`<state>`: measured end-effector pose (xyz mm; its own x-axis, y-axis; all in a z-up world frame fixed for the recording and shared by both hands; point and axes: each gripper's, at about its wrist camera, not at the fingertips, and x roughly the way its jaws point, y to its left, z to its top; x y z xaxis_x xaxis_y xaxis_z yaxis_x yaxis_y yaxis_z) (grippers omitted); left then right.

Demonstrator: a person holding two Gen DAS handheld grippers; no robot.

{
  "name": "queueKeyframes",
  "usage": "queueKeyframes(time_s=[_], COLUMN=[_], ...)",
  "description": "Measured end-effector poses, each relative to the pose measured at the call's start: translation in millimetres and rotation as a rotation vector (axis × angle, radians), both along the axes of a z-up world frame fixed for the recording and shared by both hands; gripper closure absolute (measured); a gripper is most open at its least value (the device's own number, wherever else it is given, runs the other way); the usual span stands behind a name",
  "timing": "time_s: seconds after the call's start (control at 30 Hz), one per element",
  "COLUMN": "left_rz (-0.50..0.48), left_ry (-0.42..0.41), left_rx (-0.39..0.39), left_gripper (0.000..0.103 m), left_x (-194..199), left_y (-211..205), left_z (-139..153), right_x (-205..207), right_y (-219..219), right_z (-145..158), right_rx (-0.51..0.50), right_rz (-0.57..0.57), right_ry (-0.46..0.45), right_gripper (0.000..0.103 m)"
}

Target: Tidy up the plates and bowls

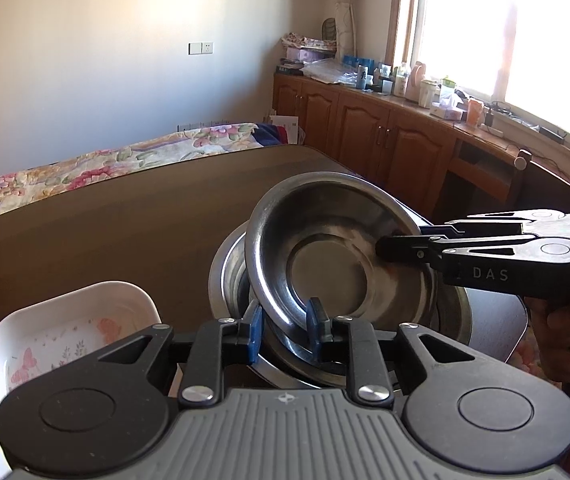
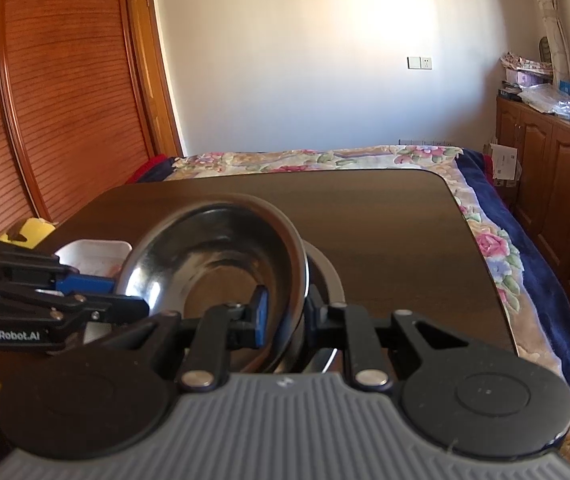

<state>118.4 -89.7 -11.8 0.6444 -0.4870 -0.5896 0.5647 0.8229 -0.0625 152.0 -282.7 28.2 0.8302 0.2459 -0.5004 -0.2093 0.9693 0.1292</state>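
Above the steel bowl stack (image 1: pixel 225 276), the right gripper (image 2: pixel 285 312) pinches the tilted steel bowl (image 1: pixel 325 240) — the left gripper (image 1: pixel 285 320) seems merely half-closed around its rim.

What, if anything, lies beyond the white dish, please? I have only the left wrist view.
Observer: In the right wrist view a yellow object shows past the white dish, by the left edge of the table. I cannot tell what it is.
Operator: Thank you. What stands on that side of the room?
Observer: A tall wooden slatted door rises behind that edge.
Operator: How does the right gripper sit on the bowl?
Observer: The right gripper straddles the near rim of the tilted steel bowl, with its blue pad inside and the other finger outside.
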Motion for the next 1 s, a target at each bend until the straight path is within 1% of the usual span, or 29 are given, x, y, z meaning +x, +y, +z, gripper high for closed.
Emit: queueKeyframes(time_s=[0.33,0.57,0.67,1.0], left_rz=[0.001,0.006,0.009,0.013], left_ry=[-0.011,-0.020,-0.020,-0.034], left_rx=[-0.002,-0.003,-0.014,-0.013], left_gripper=[0.078,0.078,0.078,0.078], left_x=[-1,-3,-4,-6], left_y=[-1,0,2,4], left_z=[-1,-1,0,1], right_x=[-3,-8,-8,-9], right_y=[3,10,9,7], right_z=[0,2,3,7], right_rx=[-0.031,-0.098,-0.100,-0.100], right_rz=[-0.007,-0.010,-0.010,-0.016], right_ry=[-0.017,-0.059,-0.066,-0.085], right_gripper=[0.082,0.081,0.081,0.081])
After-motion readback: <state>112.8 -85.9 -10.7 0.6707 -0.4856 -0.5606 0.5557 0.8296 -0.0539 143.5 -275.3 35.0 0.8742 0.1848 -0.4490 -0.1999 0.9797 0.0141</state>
